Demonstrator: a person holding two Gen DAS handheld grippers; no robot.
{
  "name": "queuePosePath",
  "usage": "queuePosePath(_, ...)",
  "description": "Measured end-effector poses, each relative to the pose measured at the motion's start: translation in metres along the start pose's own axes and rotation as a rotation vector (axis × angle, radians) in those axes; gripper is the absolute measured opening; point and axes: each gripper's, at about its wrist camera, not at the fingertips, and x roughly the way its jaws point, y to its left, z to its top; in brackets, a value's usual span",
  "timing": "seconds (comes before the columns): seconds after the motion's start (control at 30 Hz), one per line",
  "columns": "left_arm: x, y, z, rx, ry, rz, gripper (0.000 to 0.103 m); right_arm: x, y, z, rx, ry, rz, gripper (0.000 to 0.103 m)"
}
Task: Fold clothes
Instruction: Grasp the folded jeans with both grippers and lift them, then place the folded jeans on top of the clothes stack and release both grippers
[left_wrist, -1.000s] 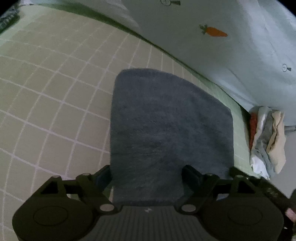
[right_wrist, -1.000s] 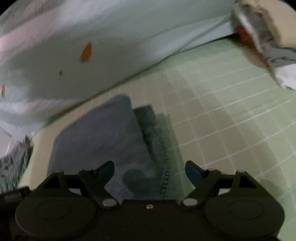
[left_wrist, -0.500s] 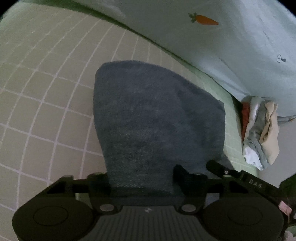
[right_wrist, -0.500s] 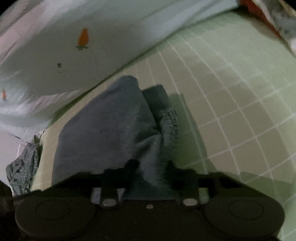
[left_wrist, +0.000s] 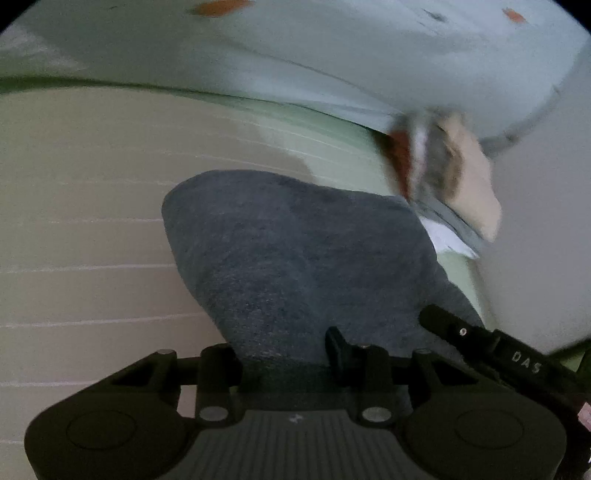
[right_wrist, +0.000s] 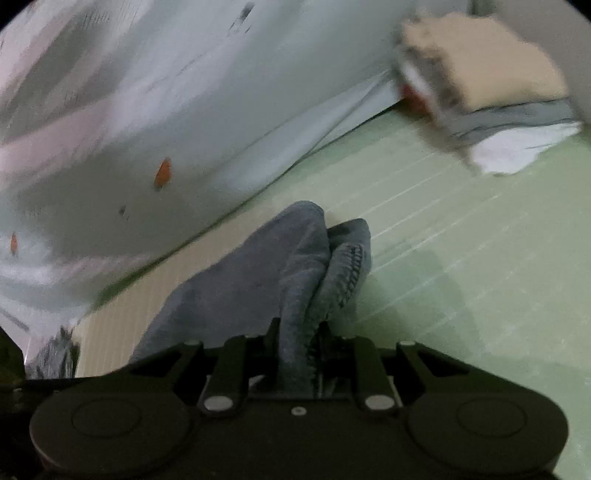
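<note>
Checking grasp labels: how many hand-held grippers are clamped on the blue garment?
2. The left hand-held gripper grips one edge of the blue garment; the right hand-held gripper pinches its bunched, stitched edge. Both jaws have just been closing.

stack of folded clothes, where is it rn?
The stack of folded clothes sits upper right in the right wrist view, on the green grid sheet against the carrot-print fabric. In the left wrist view it lies just past the held blue garment.

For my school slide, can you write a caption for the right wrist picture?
Right gripper pinching bunched blue jeans above the green checked sheet.
</note>
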Motion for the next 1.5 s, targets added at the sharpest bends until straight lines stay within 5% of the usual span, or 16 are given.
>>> queuePosePath(0.17, 0.022, -0.065, 0.009, 0.081, 0.003, -0.064, 0.037, -0.045, -0.04, 0.02, 0.055, -0.098, -0.032, 0.019)
queuePosePath(0.43, 0.067, -0.189, 0.047, 0.124, -0.127, -0.136, 0.036, -0.083, -0.128, 0.107, 0.05, -0.236, 0.019, 0.019)
queuePosePath(0.8, 0.127, -0.319, 0.173, 0.226, -0.329, -0.229, 0.036, -0.093, -0.201, 0.273, -0.113, -0.472, 0.032, 0.018)
queuePosePath(0.87, 0.137, -0.332, 0.196, 0.239, -0.369, -0.234, 0.042, -0.083, -0.211, 0.3, -0.127, -0.524, 0.014, 0.019)
queuePosePath(0.93, 0.166, -0.334, 0.217, 0.227, -0.36, -0.181, 0.064, -0.062, -0.23, 0.32, -0.064, -0.523, -0.012, 0.022)
queuePosePath(1.03, 0.211, -0.321, 0.23, 0.192, -0.317, -0.064, 0.072, -0.009, -0.268, 0.34, 0.111, -0.437, -0.073, 0.053)
queuePosePath(1.13, 0.247, -0.295, 0.225, 0.156, -0.245, 0.009, 0.078, 0.053, -0.292, 0.334, 0.137, -0.313, -0.227, 0.058)
queuePosePath(1.17, 0.246, -0.29, 0.22, 0.142, -0.246, -0.008, 0.08, 0.06, -0.293, 0.327, 0.108, -0.339, -0.234, 0.063)
queuePosePath(1.27, 0.241, -0.274, 0.207, 0.109, -0.253, -0.052, 0.083, 0.055, -0.289, 0.32, 0.092, -0.347, -0.236, 0.073)
queuePosePath(1.5, 0.205, -0.296, 0.179, 0.277, -0.351, 0.033, 0.092, 0.006, -0.267, 0.289, -0.024, -0.432, -0.307, 0.103)
